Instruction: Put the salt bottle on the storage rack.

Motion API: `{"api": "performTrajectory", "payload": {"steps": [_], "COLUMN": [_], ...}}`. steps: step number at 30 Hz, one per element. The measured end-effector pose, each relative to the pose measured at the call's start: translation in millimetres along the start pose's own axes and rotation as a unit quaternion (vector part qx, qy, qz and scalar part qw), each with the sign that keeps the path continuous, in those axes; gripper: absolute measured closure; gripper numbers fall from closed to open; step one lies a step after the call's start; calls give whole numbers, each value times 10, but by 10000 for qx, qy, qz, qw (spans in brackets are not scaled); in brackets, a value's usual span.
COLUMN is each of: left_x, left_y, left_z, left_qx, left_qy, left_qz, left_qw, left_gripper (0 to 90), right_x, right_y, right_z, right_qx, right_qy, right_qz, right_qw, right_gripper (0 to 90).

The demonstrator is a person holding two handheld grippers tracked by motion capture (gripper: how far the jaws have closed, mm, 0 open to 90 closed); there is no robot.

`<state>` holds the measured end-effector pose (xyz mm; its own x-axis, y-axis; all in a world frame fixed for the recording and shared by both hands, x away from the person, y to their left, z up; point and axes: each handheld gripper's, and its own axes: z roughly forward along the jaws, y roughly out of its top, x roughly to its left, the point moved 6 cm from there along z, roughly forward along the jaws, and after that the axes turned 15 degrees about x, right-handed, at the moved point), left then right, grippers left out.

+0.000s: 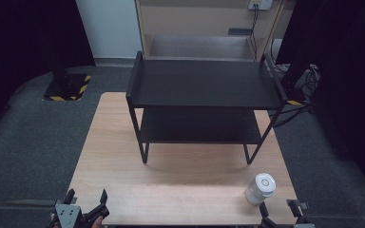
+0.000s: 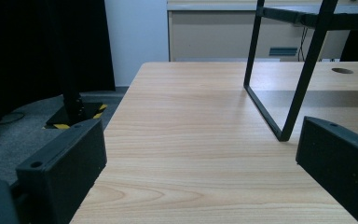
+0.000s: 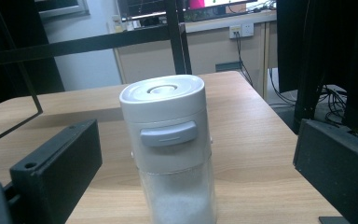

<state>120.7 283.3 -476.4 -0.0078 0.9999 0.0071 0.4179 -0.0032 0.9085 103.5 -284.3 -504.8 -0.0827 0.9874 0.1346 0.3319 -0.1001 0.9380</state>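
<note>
A white-lidded clear canister (image 1: 260,189) with white grains stands upright near the table's front right corner. In the right gripper view the canister (image 3: 170,149) fills the middle, between but apart from the two black jaws. My right gripper (image 1: 281,212) is open just in front of it at the table's edge. My left gripper (image 1: 86,202) is open at the front left corner, with bare wood between its jaws in the left gripper view (image 2: 196,158). A black two-level shelf rack (image 1: 204,85) stands on the table's far half.
The wooden table (image 1: 180,175) has bare room across its front half. The rack's near leg (image 2: 303,79) rises ahead and right of the left gripper. A pale cabinet (image 1: 204,28) stands behind the table. A yellow-black marked stand base (image 1: 69,88) sits on the grey floor at left.
</note>
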Motion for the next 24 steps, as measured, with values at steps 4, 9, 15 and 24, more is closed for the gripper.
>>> {"api": "performTrajectory", "payload": {"steps": [4,9,15,24], "left_x": [-4,-15,-23,-34], "left_y": [7,12,15,7], "left_z": [2,12,13,-2], "left_qx": [-15,-3,9,9], "left_qy": [-10,-31,-48,-67], "left_qz": [-5,7,25,28], "left_qw": [10000,10000,10000,10000], "left_gripper": [3,3,3,4], "right_x": [4,11,41,122], "right_y": [0,2,3,24], "right_z": [4,18,53,191], "right_qx": [1,13,18,-14], "right_qy": [-4,-9,-9,2], "right_qz": [-6,-48,-85,-169], "right_qw": [10000,10000,10000,9999], "right_gripper": [12,13,13,15]}}
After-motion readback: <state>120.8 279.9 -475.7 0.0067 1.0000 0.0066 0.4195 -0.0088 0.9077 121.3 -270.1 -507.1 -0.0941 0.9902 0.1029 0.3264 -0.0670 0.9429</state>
